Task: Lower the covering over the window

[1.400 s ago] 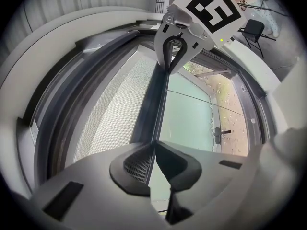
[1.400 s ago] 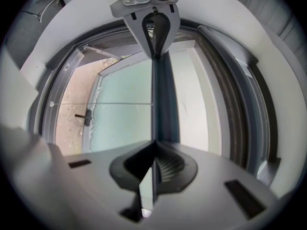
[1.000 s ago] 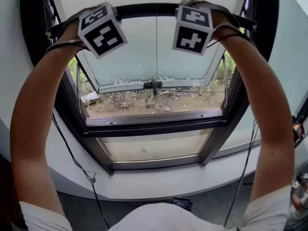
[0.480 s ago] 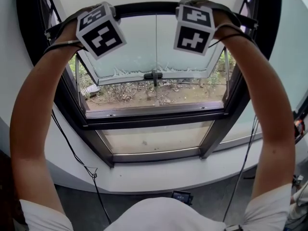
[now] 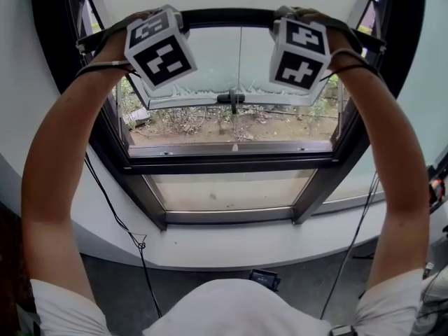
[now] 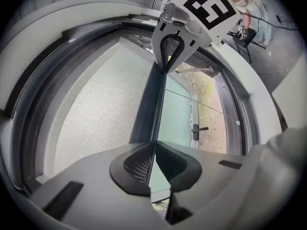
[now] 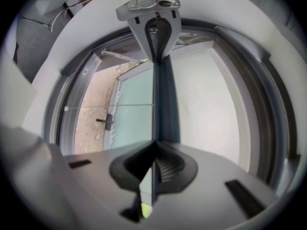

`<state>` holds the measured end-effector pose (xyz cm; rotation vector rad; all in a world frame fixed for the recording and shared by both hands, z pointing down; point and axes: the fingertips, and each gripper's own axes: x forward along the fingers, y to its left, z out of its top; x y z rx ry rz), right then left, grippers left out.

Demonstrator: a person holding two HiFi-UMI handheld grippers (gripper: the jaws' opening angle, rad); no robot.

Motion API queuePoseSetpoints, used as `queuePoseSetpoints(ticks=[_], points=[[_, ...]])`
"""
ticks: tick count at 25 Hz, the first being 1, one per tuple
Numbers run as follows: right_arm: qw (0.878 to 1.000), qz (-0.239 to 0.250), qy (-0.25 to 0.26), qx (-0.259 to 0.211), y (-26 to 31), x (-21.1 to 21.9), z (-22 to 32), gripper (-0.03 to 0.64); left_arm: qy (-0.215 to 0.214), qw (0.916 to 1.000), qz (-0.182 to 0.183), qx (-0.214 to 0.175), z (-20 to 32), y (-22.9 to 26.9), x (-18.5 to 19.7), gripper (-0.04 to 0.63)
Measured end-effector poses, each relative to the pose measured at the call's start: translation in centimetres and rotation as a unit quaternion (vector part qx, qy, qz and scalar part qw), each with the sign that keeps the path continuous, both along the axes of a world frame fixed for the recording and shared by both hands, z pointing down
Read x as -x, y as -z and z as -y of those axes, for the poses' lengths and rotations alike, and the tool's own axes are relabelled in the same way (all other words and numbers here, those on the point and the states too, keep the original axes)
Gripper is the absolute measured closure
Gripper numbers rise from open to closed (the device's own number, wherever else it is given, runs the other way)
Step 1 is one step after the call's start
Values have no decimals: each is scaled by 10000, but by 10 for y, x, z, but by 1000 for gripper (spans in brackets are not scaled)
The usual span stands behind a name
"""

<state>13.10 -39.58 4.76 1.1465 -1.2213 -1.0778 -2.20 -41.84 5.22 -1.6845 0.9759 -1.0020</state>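
Pulling evenly matters: left claw (image 6: 152,145) and right claw (image 7: 154,145) each pinch the bar (image 6: 149,99) of the screen (image 6: 96,114), high in the window (image 5: 231,161); bring both down together, level, so it does not jam.

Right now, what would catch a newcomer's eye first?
Both raised arms: the left tool and right tool each pinch the dark bar at the window's top edge. Above it is the pale covering; below, an outward-tilted pane shows bare ground.

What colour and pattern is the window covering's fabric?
The covering is pale grey fine mesh, clearest in the left gripper view.
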Motion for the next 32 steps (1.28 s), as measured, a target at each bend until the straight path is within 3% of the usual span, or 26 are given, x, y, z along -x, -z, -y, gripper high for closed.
queuePoseSetpoints(ticks=[14, 26, 32], points=[[10000, 47, 10, -71, -22, 1, -2, 586, -130, 9998, 18, -153, -9, -11, -5, 554], [9993, -4, 47, 369, -71, 1, -2, 586, 22, 9982, 497, 345, -2, -73, 0, 557], [9988, -4, 76, 486, -96, 2, -2, 586, -38, 9977, 500, 460, -2, -97, 0, 557]])
